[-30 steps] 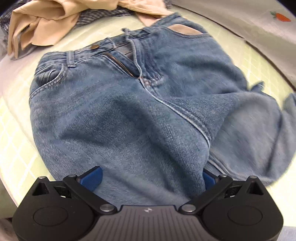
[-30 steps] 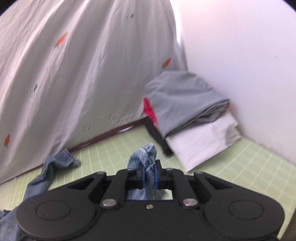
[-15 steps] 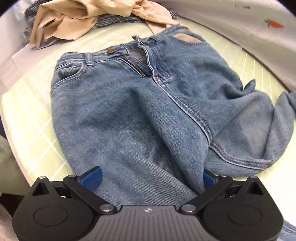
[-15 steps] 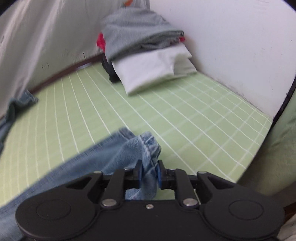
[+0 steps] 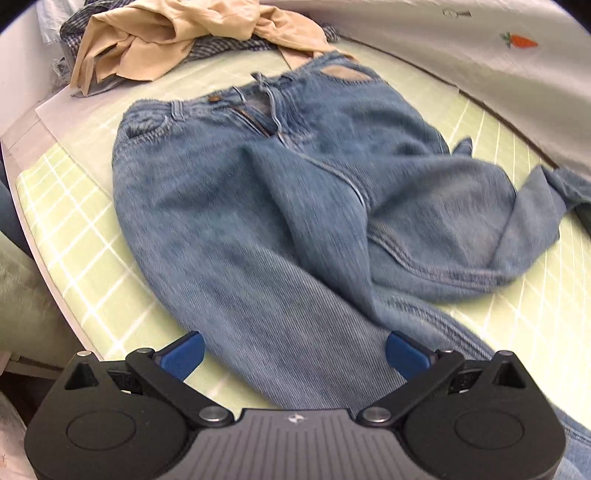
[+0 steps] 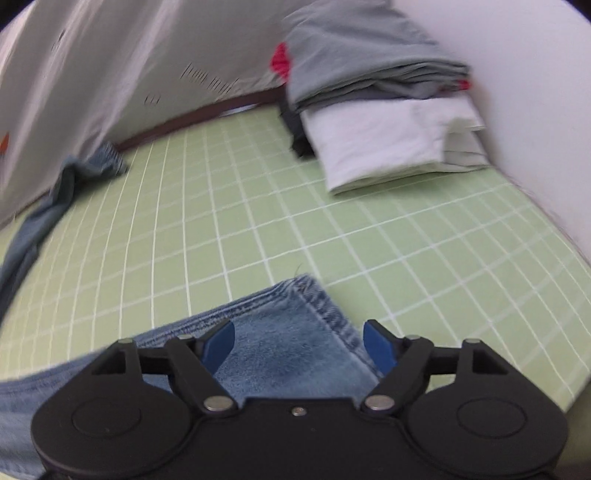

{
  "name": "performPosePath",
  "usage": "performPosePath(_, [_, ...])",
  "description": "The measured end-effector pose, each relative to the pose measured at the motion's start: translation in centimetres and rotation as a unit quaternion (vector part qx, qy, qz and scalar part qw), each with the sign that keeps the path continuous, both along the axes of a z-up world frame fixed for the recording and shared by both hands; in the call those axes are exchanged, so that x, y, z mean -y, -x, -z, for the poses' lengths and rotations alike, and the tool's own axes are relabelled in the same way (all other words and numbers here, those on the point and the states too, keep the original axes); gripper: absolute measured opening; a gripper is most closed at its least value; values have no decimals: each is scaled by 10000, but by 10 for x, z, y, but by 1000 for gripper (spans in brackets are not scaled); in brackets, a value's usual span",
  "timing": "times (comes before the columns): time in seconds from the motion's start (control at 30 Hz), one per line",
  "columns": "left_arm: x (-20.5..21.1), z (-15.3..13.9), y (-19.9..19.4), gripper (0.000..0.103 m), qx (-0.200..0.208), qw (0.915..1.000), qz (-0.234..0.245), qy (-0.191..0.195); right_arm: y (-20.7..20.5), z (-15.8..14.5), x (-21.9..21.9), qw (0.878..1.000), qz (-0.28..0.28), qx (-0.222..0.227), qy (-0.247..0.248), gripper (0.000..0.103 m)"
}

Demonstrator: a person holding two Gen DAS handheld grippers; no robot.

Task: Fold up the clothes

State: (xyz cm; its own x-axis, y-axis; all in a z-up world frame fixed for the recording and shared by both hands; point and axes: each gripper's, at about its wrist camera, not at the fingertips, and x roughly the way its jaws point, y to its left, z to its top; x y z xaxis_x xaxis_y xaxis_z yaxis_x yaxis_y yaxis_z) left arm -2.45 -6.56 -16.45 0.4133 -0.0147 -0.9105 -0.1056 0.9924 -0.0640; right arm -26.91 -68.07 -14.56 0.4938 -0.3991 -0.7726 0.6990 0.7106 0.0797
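A pair of blue jeans (image 5: 266, 206) lies front up on the green checked mat (image 5: 62, 206), waistband at the far side. One leg runs toward me; the other is folded back to the right. My left gripper (image 5: 293, 354) is open and empty, its blue pads either side of the near leg, above it. In the right wrist view the hem of a jeans leg (image 6: 295, 325) lies flat on the mat (image 6: 369, 229). My right gripper (image 6: 301, 341) is open just above that hem, holding nothing.
A heap of beige and striped clothes (image 5: 177, 33) lies beyond the waistband. A white carrot-print sheet (image 5: 517, 55) hangs along the back. A stack of folded grey and white clothes (image 6: 380, 103) sits in the far right corner by the wall. The mat's edge drops off at left.
My right gripper has opened and let go of the jeans hem, which now lies flat on the mat. My left gripper has drawn back, showing more of the jeans.
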Motion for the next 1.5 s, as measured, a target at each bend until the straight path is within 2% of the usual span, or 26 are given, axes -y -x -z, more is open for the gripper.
performPosePath(0.2, [18,12,14,103,-122,9998,10,-128,-29,19,20,9973,-673,-307,-44,77])
performPosePath(0.23, [20,13,17,103,-152,9998,-44,-113,-32,21,23,9965,-770,-327,-86,72])
performPosePath(0.3, [22,16,21,103,-226,9996,-141,-81,-31,20,27,9957,-888,-232,-140,50])
performPosePath(0.33, [23,17,22,103,-258,9995,-163,-85,-31,19,30,9955,-916,-211,-139,18])
performPosePath(0.43, [26,19,23,103,-351,9991,-216,-116,-32,16,43,9947,-1004,3,-217,14])
performPosePath(0.5, [27,19,21,103,-420,9988,-203,-112,-36,11,51,9947,-1023,136,-28,12])
performPosePath(0.6, [30,14,18,103,-415,9990,-78,-171,-42,-2,66,9967,-629,395,315,12])
performPosePath(0.7, [28,9,14,103,-389,9989,27,-266,-52,-3,86,9985,-167,454,260,13])
performPosePath(0.83, [20,2,8,103,-333,9992,81,-192,-59,8,76,9993,-41,219,297,20])
performPosePath(0.9, [14,-3,6,103,-241,9994,105,-222,-59,9,65,9991,-25,134,408,36])
performPosePath(0.93, [11,-5,4,103,-202,9995,98,-242,-59,10,59,9989,-17,92,464,55])
performPosePath(1.07, [-12,-7,-4,103,-144,9996,-154,-187,-59,12,35,9976,14,-78,687,89])
performPosePath(1.1, [-19,-7,-5,103,-137,9995,-254,-155,-59,13,29,9972,22,-121,742,93])
performPosePath(1.13, [-28,-6,-7,103,-138,9992,-348,-117,-59,13,24,9967,30,-163,798,102])
performPosePath(1.23, [-50,-2,-18,103,-163,9977,-653,-20,-59,15,5,9953,37,-281,926,103])
performPosePath(1.37, [-74,1,-36,103,-86,9968,-790,19,-68,20,-37,9972,-82,-335,668,103])
performPosePath(1.5, [-103,1,-57,101,130,9961,-862,128,-82,21,-87,9981,83,-416,457,103])
